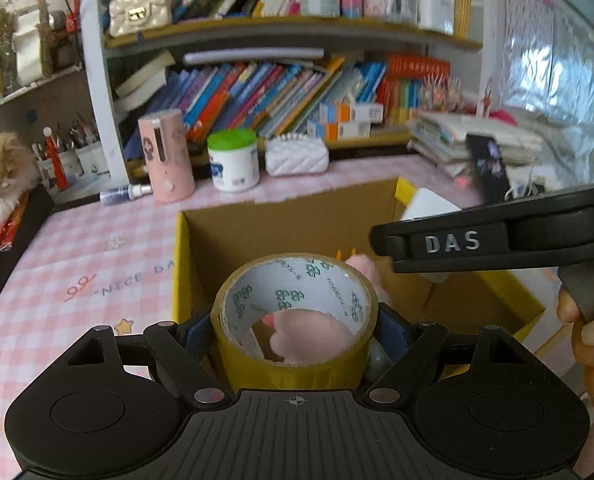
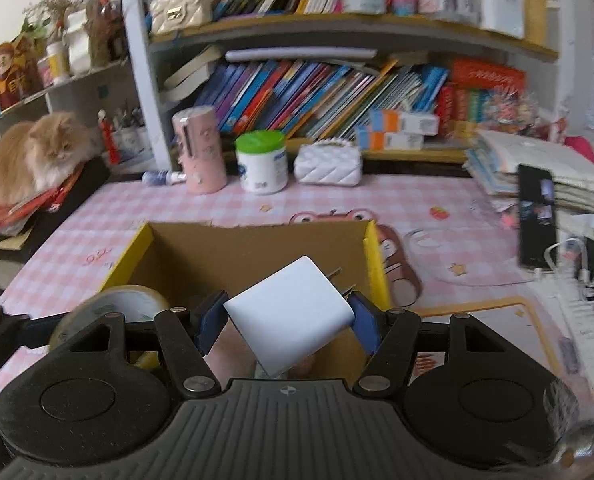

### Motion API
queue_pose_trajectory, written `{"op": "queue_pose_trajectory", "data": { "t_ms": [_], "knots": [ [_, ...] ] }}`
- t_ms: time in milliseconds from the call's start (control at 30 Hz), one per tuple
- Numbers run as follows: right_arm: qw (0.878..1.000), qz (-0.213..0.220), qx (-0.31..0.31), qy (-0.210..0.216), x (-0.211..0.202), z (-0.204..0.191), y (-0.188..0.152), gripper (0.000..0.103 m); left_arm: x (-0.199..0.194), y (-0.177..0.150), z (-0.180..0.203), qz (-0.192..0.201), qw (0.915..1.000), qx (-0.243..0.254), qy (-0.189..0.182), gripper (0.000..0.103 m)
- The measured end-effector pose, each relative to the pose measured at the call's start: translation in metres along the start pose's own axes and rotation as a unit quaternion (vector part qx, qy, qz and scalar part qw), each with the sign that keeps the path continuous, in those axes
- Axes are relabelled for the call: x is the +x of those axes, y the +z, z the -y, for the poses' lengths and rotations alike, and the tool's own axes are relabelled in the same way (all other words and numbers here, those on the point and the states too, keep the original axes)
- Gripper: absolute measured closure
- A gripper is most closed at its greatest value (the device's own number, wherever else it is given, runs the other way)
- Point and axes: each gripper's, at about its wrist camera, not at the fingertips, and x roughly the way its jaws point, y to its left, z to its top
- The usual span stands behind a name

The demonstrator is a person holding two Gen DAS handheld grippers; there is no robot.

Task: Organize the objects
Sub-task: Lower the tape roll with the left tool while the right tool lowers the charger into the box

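Cardboard box (image 1: pixel 285 224) holding pink items, left fingers (image 1: pixel 201 332) grasping tape roll (image 1: pixel 297 320), right fingers (image 2: pixel 209 320) grasping white charger (image 2: pixel 293 312)

Both views are lit by soft daylight, which is admitted from a bright, washed-out window (image 1: pixel 557 92) to the right of the bookshelf (image 1: pixel 281 36). Detail in that pane is lost to glare. The pink checked worktop (image 1: pixel 77 264) below the bookshelf is evenly lit, and only faint shadows are cast on it. Strong fisheye bending is seen: the bookshelf boards are bowed, and the corners are darkened. Motion blur is spread across both pictures, so the book spines are smeared and the cardboard box (image 2: pixel 257 248) in front of the bookshelf is softened.
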Motion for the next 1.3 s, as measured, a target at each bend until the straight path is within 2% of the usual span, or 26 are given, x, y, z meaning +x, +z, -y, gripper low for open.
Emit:
{"op": "queue_pose_trajectory", "data": {
  "t_ms": [267, 433, 600, 833, 933, 1000, 1167, 1300],
  "knots": [
    [0.998, -0.042, -0.026, 0.041, 0.038, -0.001, -0.003, 0.04, 0.025, -0.008, 0.007, -0.047, 0.9988, 0.0, 0.013, 0.019],
    [0.995, -0.066, -0.045, 0.06, 0.057, -0.001, -0.006, 0.04, 0.025, -0.009, 0.013, -0.034, 0.9992, 0.002, 0.019, 0.016],
    [0.992, -0.079, -0.068, 0.077, 0.065, -0.005, -0.01, 0.04, 0.014, -0.01, 0.023, -0.016, 0.9984, 0.024, 0.048, 0.016],
    [0.985, -0.1, -0.097, 0.099, 0.068, -0.011, -0.009, 0.04, 0.001, -0.01, 0.021, -0.016, 0.9979, 0.003, 0.063, 0.015],
    [0.984, -0.098, -0.103, 0.104, 0.067, -0.014, -0.009, 0.035, -0.005, -0.012, 0.022, -0.016, 0.9975, 0.002, 0.069, 0.015],
    [0.984, -0.096, -0.1, 0.109, 0.065, -0.014, -0.009, 0.026, -0.01, -0.013, 0.021, -0.012, 0.9974, -0.001, 0.071, 0.014],
    [0.986, -0.072, -0.098, 0.114, 0.046, -0.016, -0.011, 0.02, -0.024, -0.015, 0.02, -0.002, 0.9976, -0.011, 0.068, 0.014],
    [0.989, -0.047, -0.085, 0.109, 0.024, -0.016, -0.014, 0.019, -0.04, -0.019, 0.016, 0.01, 0.9978, -0.023, 0.061, 0.014]
  ]
}}
